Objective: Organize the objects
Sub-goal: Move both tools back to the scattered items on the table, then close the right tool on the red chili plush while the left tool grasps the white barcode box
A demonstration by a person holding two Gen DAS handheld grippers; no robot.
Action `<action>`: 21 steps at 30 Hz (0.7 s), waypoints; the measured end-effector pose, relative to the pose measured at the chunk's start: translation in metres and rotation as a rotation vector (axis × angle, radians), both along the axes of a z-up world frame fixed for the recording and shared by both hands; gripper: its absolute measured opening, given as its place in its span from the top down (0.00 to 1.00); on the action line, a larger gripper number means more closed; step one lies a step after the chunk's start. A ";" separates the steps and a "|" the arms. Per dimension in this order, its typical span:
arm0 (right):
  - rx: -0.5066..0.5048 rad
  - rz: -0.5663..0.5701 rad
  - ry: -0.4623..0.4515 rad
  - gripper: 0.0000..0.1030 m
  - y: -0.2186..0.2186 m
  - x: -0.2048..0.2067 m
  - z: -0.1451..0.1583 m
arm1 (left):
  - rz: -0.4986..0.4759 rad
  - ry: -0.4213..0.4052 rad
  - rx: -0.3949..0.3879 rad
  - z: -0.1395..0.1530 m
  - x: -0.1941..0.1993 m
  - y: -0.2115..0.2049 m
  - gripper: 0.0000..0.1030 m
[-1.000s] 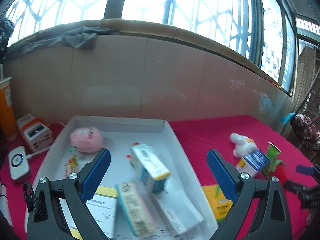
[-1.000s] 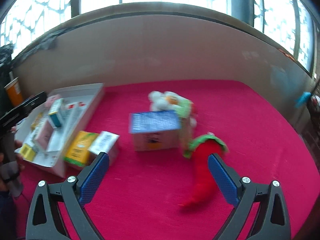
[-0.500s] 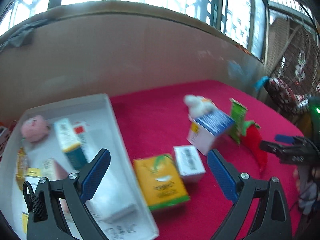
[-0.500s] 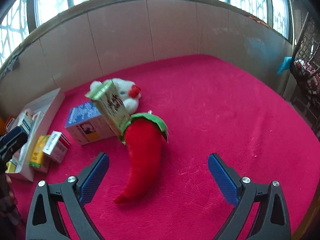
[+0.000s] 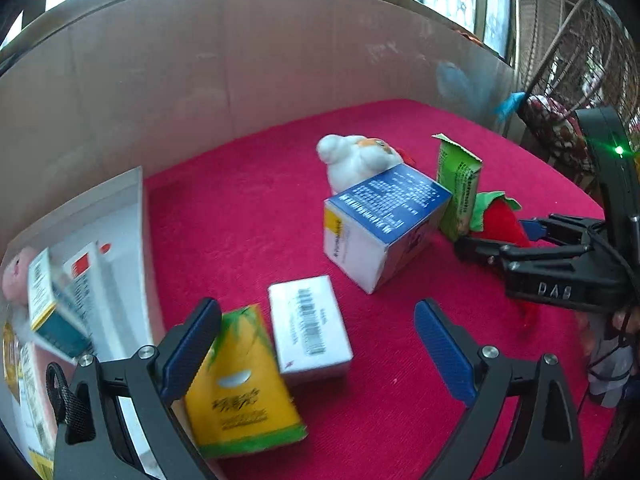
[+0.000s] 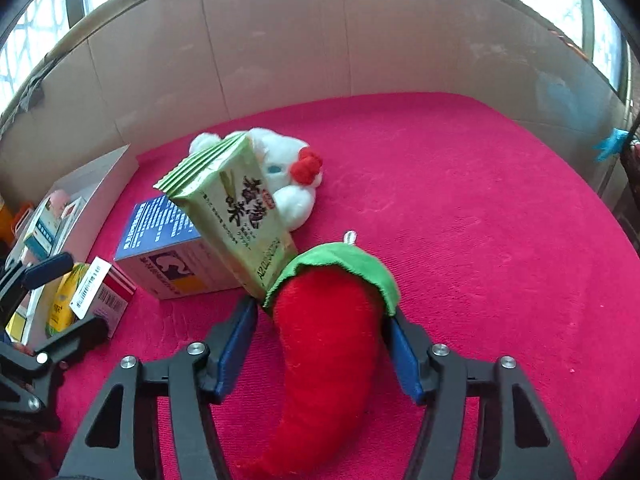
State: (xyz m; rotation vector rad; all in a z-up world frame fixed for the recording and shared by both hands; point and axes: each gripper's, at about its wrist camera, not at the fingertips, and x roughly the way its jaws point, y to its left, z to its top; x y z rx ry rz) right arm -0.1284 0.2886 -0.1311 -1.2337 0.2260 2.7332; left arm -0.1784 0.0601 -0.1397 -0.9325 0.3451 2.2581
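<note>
A red plush chili pepper (image 6: 328, 344) with a green cap lies on the red cloth between the jaws of my right gripper (image 6: 320, 332), which are closing around it; a small gap still shows on the left side. It also shows in the left wrist view (image 5: 500, 220). My left gripper (image 5: 316, 344) is open and empty above a white barcode box (image 5: 308, 324) and a yellow-green box (image 5: 240, 384). A blue and white box (image 5: 380, 228), a green tea packet (image 6: 236, 208) and a white plush toy (image 6: 288, 176) sit close together.
A white tray (image 5: 132, 216) holding several boxes and a pink plush (image 5: 16, 272) stands at the left. A cardboard wall (image 6: 320, 40) rings the back of the red table. The right gripper body (image 5: 560, 272) is at the right of the left wrist view.
My right gripper moved forward over the chili and its jaws narrowed around it. My left gripper swung right from the tray toward the loose boxes.
</note>
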 end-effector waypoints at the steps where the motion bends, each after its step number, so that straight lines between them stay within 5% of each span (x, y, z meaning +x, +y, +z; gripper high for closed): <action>1: 0.001 0.003 -0.003 0.37 0.000 0.001 -0.002 | -0.003 -0.009 0.005 0.000 -0.002 0.002 0.06; 9: -0.061 0.006 0.018 0.37 0.004 0.005 -0.002 | 0.022 -0.115 -0.017 -0.009 -0.029 0.018 0.06; 17: -0.107 0.006 0.034 0.37 0.012 0.008 -0.002 | -0.169 -0.195 -0.009 -0.011 -0.004 0.042 0.06; 21: -0.116 0.006 0.038 0.38 0.010 0.007 -0.002 | -0.098 -0.184 -0.059 -0.019 -0.009 0.045 0.06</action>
